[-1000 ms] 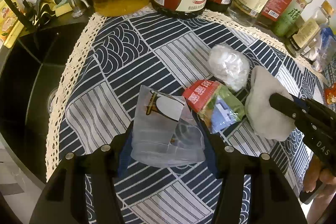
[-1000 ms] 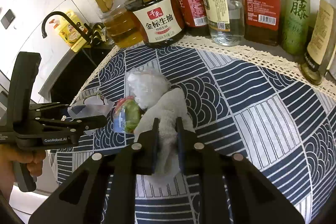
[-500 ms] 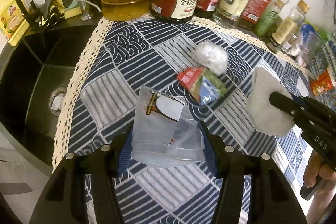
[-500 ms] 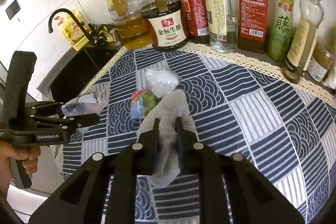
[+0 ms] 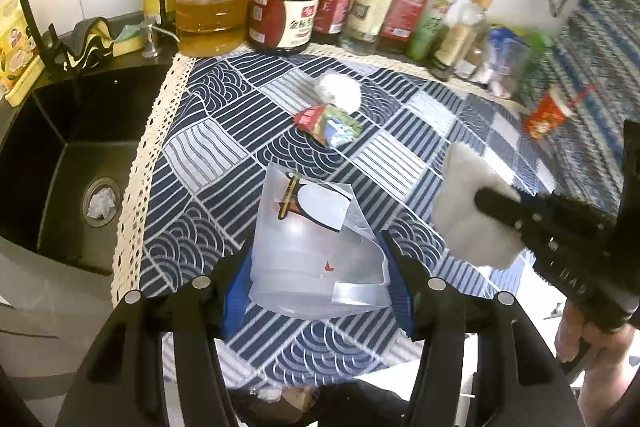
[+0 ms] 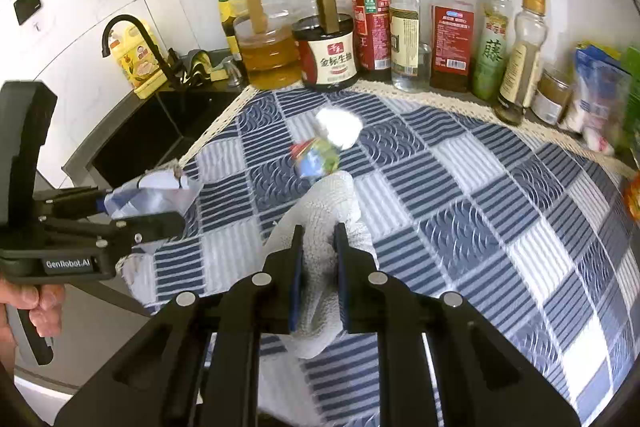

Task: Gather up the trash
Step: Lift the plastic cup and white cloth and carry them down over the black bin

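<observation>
My left gripper is shut on a clear plastic bag with a printed label, held above the counter's front edge; it also shows in the right wrist view. My right gripper is shut on a crumpled white paper towel, held above the cloth; the towel shows at right in the left wrist view. A colourful snack wrapper and a white crumpled plastic ball lie on the blue patterned cloth, far ahead of both grippers.
A row of oil, soy sauce and vinegar bottles lines the back wall. A black sink with a tissue in its drain lies to the left. Packets and a red wrapper sit at the right. Some trash shows below the counter edge.
Both grippers have pulled back and up from the cloth with their loads. The wrapper and plastic ball stay where they were and look farther away.
</observation>
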A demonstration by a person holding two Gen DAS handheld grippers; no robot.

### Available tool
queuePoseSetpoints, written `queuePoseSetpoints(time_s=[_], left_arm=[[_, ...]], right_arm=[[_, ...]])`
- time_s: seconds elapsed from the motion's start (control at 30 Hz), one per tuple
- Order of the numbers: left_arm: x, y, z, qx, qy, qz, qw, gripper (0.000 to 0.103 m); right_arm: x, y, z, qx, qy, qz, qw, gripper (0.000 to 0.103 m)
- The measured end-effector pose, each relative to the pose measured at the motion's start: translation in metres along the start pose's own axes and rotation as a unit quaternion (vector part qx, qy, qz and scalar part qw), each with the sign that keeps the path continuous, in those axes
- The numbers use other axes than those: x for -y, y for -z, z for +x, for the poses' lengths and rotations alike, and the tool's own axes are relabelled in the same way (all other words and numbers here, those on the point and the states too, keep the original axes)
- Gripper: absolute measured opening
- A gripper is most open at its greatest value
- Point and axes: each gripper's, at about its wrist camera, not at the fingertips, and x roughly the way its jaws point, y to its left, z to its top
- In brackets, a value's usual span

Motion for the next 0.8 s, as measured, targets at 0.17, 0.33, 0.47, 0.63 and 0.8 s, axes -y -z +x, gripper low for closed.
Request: queuePoseSetpoints(time_s=[0.17, 0.33, 0.47, 0.63, 0.8], left_arm=[[-0.001, 0.028, -0.025, 0.009, 0.033, 0.027, 0.999, 0.056], [-0.008, 0.052, -0.046, 0.015, 0.053, 0.047, 0.9974, 0.056], [-0.016, 0.074, -0.063, 0.016, 0.064, 0.066, 0.9957, 0.056], [-0.025, 0.109, -0.069, -0.006, 0.071, 0.09, 0.9933, 0.056], [-0.038, 0.141, -0.063, -0.035, 0.073, 0.096, 0.9921, 0.056]], right_arm=[[-0.036, 0.028, -0.027, 0.007, 0.027, 0.008, 1.0, 0.016], [-0.074, 0.055, -0.048, 0.014, 0.044, 0.018, 0.999, 0.016], [-0.107, 0.079, -0.06, 0.017, 0.053, 0.033, 0.998, 0.016], [-0.14, 0.109, -0.063, 0.008, 0.061, 0.058, 0.996, 0.016], [-0.159, 0.14, -0.056, -0.012, 0.063, 0.084, 0.994, 0.016]])
